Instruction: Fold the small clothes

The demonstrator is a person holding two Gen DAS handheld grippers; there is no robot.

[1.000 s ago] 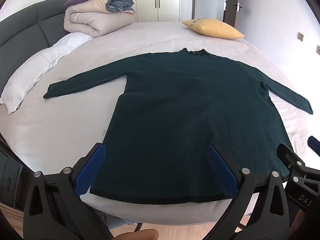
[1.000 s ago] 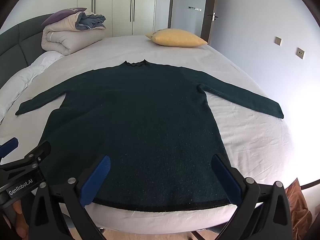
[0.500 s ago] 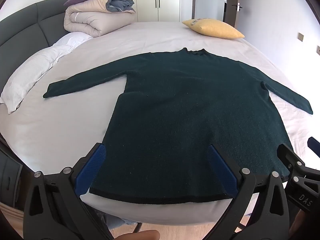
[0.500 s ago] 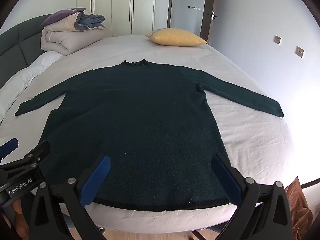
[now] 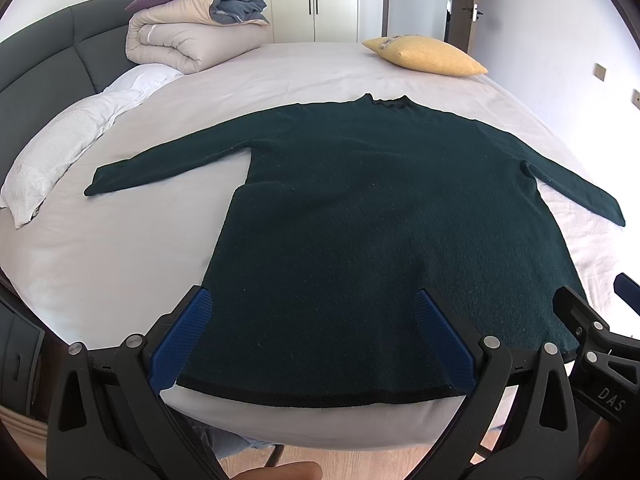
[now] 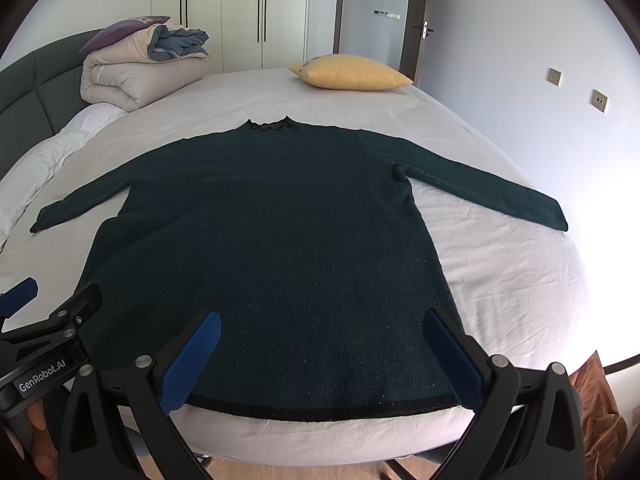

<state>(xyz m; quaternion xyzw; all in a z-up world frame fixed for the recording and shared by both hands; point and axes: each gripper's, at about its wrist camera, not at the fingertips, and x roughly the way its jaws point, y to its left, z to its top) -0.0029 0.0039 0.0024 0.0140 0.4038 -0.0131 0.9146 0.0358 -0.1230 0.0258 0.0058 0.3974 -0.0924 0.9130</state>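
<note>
A dark green long-sleeved sweater (image 5: 360, 216) lies flat and spread out on the bed, collar far, hem at the near edge, both sleeves stretched out sideways. It also shows in the right wrist view (image 6: 272, 240). My left gripper (image 5: 312, 312) is open and empty, held above the hem's left part. My right gripper (image 6: 320, 332) is open and empty, above the hem's right part. Each gripper shows at the edge of the other's view, the right one (image 5: 588, 320) and the left one (image 6: 52, 312).
The bed (image 5: 120, 272) has a light sheet. A folded duvet (image 5: 192, 36) and a white pillow (image 5: 64, 148) lie at the far left, a yellow cushion (image 5: 424, 56) at the far right. A dark headboard (image 5: 36, 76) stands left. Wood floor lies below the near bed edge.
</note>
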